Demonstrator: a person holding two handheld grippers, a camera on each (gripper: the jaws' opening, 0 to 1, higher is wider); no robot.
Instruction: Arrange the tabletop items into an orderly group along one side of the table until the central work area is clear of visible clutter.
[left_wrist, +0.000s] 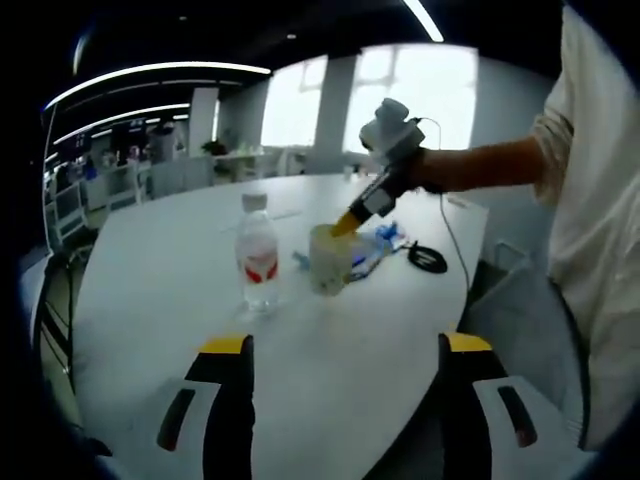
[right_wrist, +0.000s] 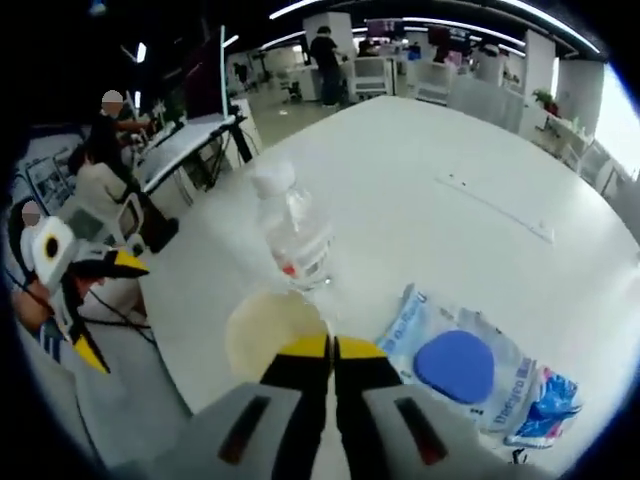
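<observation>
The table (left_wrist: 180, 270) has a smooth white top with a soft sheen. The water bottle (left_wrist: 258, 258) is clear, glossy plastic with a white cap and a red-and-white label. The cup (left_wrist: 328, 260) looks a matt, cream-coloured plastic or paper; which one I cannot tell. The packet (right_wrist: 470, 370) is crinkled, shiny transparent film with blue print. The right gripper (right_wrist: 330, 350) has matt black fingers tipped in yellow plastic

— Items, left gripper view?
— Clear water bottle (left_wrist: 258, 254), white cap, red label, upright at centre. Cream cup (left_wrist: 329, 258) just right of it, upright. Blue-and-white packet (left_wrist: 378, 243) flat behind the cup; black item (left_wrist: 428, 258) further right.
</observation>
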